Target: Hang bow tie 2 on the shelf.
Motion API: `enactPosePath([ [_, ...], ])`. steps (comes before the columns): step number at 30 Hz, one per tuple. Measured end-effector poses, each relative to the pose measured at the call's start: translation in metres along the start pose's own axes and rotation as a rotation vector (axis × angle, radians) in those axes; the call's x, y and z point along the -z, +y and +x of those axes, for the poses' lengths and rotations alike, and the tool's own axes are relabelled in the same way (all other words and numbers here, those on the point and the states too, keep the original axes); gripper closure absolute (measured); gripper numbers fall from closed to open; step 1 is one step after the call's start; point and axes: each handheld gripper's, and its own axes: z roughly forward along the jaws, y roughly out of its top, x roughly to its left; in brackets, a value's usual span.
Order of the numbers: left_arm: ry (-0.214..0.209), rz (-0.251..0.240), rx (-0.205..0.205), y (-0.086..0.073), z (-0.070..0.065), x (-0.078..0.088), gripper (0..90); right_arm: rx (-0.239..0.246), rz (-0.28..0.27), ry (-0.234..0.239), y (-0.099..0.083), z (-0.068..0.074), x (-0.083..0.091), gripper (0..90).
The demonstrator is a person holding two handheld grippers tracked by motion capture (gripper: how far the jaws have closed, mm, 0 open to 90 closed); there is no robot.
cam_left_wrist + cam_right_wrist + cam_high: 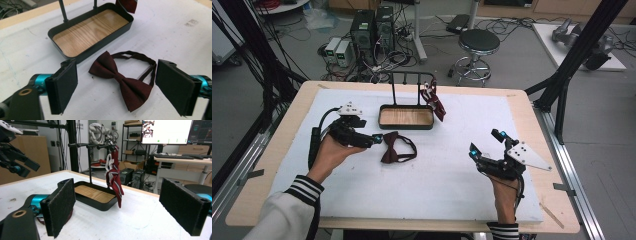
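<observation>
Bow tie (120,76), dark maroon, lies flat on the white mat (452,175) just in front of the tray (406,124), its strap looped out toward the middle of the table; in the left gripper view it sits between and beyond the two black pads, touching neither. Left gripper (373,139) hangs at the tie's left edge in the high view, jaws spread wide with nothing pressed between them, its tips close beside the fabric; whether they touch the fabric cannot be told. Right gripper (487,144) rests well apart, over the right part of the mat, its jaws also standing wide and empty; the person's hand holds it from below, a striped cuff showing at the bottom edge. Tray is a shallow dark metal one with a wooden floor, and a thin black rack (412,75) rises from its far side; a red striped necktie (114,176) with white bands hangs from the rack's right end, its tip dangling just beside the tray's right rim. Mat covers most of the pale wooden table (532,120); beyond it stand a round stool (479,42) and computer towers (372,27) on the floor.
</observation>
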Motion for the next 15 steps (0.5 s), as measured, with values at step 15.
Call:
enactPosePath([
  [15, -0.032, 0.126, 0.049, 0.004, -0.006, -0.039, 19.2, -0.001, -0.003, 0.004, -0.002, 0.002, -0.001, 12.6],
])
